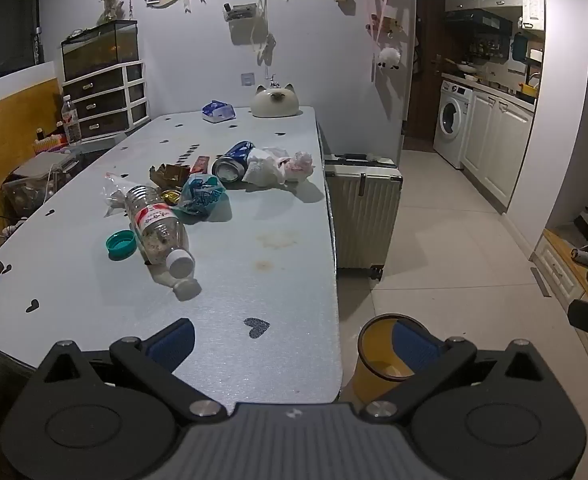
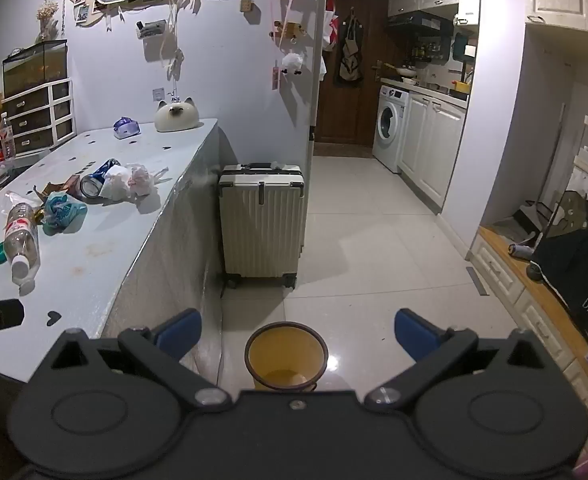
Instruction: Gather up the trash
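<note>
Trash lies on the pale table (image 1: 253, 288): a clear plastic bottle (image 1: 157, 224) on its side, a teal cap (image 1: 120, 244), a crumpled teal wrapper (image 1: 201, 196), a crushed blue can (image 1: 233, 162), white tissue wads (image 1: 277, 166) and brown card scraps (image 1: 169, 174). A yellow bin (image 1: 382, 356) stands on the floor by the table's near right corner; it also shows in the right wrist view (image 2: 285, 354). My left gripper (image 1: 294, 340) is open and empty over the table's near edge. My right gripper (image 2: 298, 330) is open and empty above the bin.
A cream suitcase (image 2: 261, 220) stands against the table's right side. A cat-shaped ceramic pot (image 1: 273, 100) and a tissue pack (image 1: 217, 111) sit at the table's far end. Drawers with a fish tank (image 1: 101, 92) stand far left. Kitchen cabinets and a washing machine (image 2: 390, 126) lie beyond.
</note>
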